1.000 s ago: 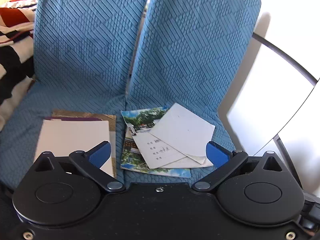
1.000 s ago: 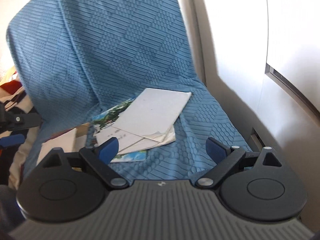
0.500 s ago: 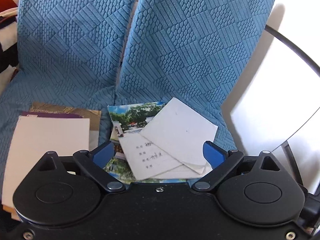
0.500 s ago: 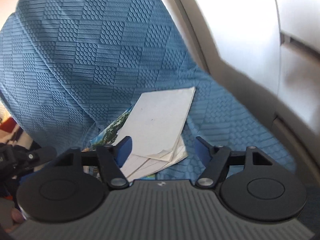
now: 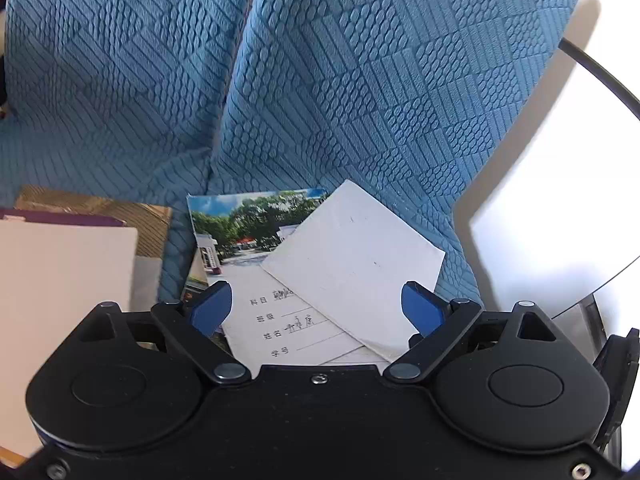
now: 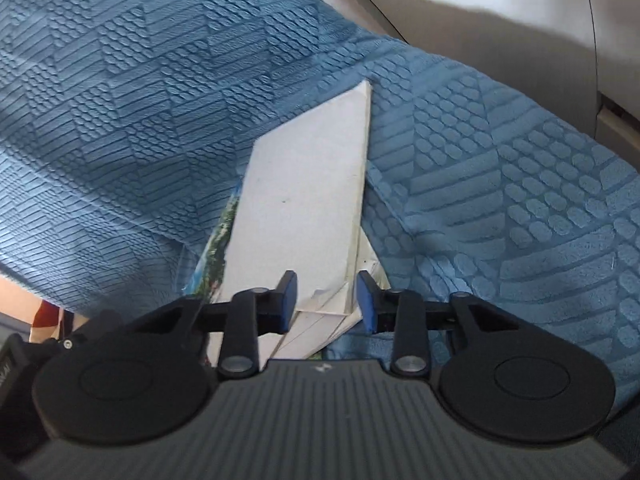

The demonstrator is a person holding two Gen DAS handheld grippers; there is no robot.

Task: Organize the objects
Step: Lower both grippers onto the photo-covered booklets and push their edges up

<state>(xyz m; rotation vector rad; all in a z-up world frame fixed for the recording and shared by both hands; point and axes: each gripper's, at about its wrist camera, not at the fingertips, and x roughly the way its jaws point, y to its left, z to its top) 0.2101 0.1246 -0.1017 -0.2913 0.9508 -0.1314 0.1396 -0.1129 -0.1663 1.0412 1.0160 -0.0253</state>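
A loose pile of booklets lies on the right blue seat: a plain white booklet point(image 5: 352, 248) on top, a white one with handwritten lines point(image 5: 280, 320) under it, and a photo-cover booklet point(image 5: 244, 220) at the bottom. My left gripper point(image 5: 316, 308) is open, low over the pile's near edge, with nothing in it. In the right wrist view the white booklet point(image 6: 304, 200) runs away from my right gripper point(image 6: 326, 300). Its jaws are partly closed, a gap still between them, around the pile's near corner. I cannot tell if they touch the paper.
A second stack lies on the left seat: a cream booklet point(image 5: 60, 300) over a purple and a brown cover point(image 5: 148, 224). Blue textured seat backs point(image 5: 360, 80) rise behind. A white wall panel point(image 5: 560, 220) stands at the right.
Both grippers have moved in close to the pile on the right seat. The right gripper's jaws have narrowed from wide open to a small gap. The left stays wide open.
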